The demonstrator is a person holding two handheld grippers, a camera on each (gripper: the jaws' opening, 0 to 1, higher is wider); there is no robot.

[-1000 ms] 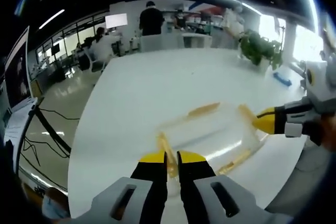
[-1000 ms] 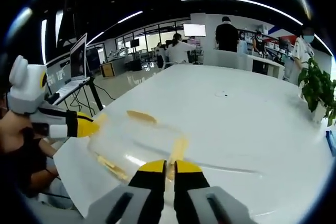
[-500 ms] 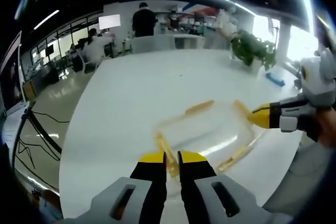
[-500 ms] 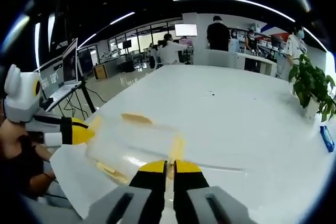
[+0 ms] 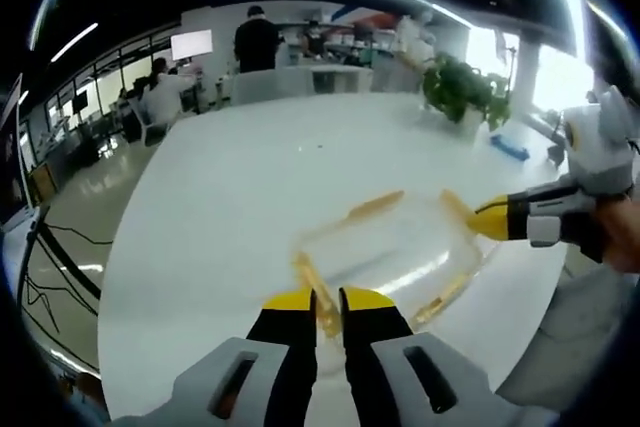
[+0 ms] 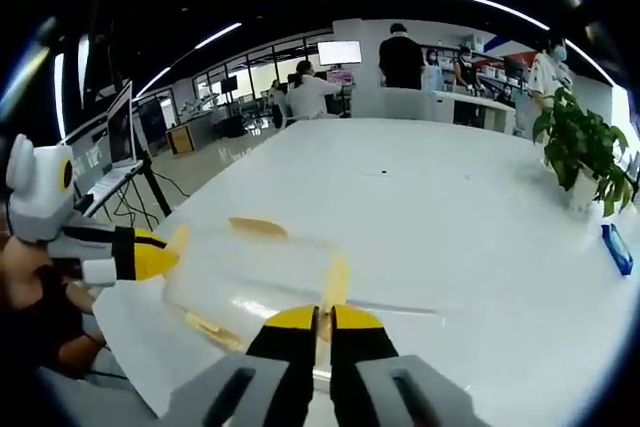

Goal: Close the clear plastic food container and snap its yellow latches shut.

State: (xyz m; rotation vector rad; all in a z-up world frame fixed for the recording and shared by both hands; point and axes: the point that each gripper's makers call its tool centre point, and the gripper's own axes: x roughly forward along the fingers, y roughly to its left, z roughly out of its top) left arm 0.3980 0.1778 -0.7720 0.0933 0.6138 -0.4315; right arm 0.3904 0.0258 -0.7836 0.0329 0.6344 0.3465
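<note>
Clear container sits on the white table, lid on, between the two grippers. Left gripper is at its near end, jaws clenched on a yellow latch. Right gripper is at the opposite end, jaws pinched on the latch there. Two more latches lie along the long sides. A potted plant stands farther off on the table, a blue object near it.
</note>
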